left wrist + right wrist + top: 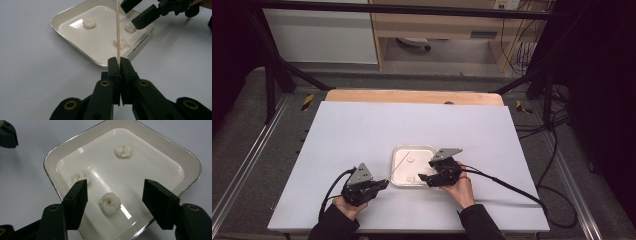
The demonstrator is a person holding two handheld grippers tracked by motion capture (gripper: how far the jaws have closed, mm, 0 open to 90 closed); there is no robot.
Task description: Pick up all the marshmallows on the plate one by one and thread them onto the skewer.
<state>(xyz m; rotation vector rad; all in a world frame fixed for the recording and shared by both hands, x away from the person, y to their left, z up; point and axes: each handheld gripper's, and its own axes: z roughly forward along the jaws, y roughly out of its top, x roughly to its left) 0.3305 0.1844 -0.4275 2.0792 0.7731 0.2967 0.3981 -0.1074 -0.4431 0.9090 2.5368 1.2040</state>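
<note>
A shallow white tray (399,150) holds three small white puffy pieces (123,150) (79,176) (110,203). My left gripper (119,61) is shut on a thin wooden skewer (118,30) that reaches out over the tray (75,13); in the high view this gripper (384,183) sits at the tray's near left corner. Over the tray's near right part, my right gripper (116,186) stands open, with the nearest piece just below the gap between its jaws. The right gripper (135,12) also appears beyond the skewer, close to one piece (130,27).
The tray lies on a large white table (362,130) with bare surface all around it. A wooden strip (412,96) runs along the far edge. Cables (507,185) trail from both grippers toward the near edge and right side.
</note>
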